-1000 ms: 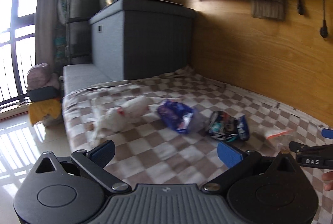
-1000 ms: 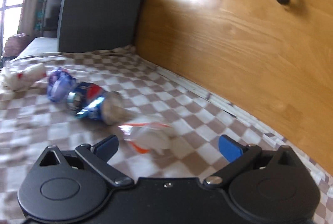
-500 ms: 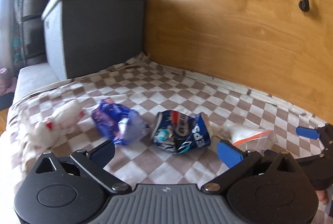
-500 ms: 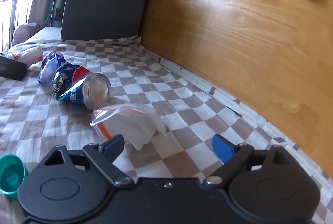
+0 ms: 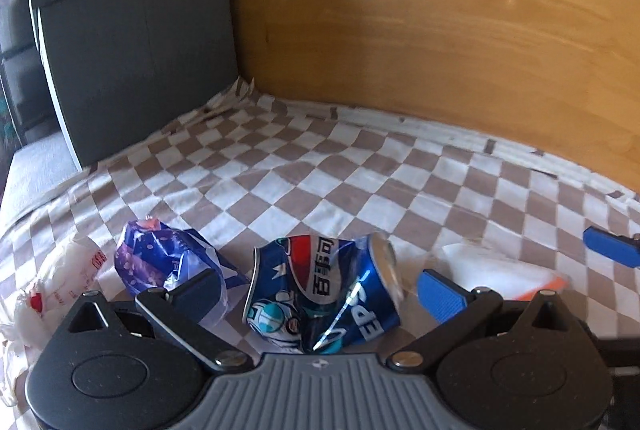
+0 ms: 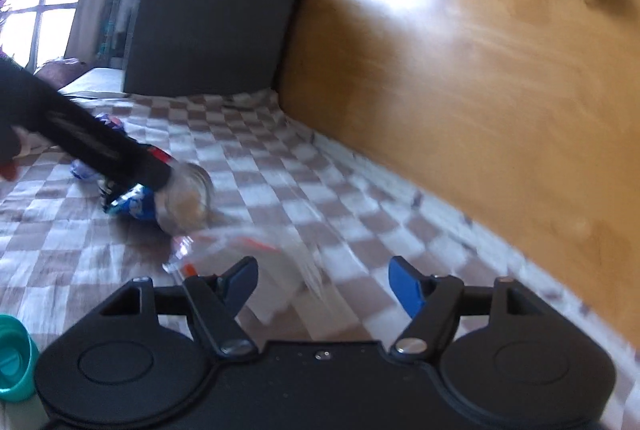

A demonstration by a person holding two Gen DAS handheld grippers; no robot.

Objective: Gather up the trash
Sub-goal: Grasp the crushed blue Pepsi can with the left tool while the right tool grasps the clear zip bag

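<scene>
Left tongs (image 5: 318, 284) gape around crushed Pepsi can (image 5: 324, 296) on checkered bedsheet (image 5: 360, 182), gripping nothing; right tongs (image 6: 322, 284), jaws just closing, straddle clear plastic bag (image 6: 256, 262), unpinched; risk: slick film slips free, dented can rolls.

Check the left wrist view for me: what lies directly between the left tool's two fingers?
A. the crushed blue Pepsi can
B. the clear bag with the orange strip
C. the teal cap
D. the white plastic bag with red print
A: the crushed blue Pepsi can lies on the checkered sheet in the gap of the left tool, whose pads stand apart from it.
</scene>
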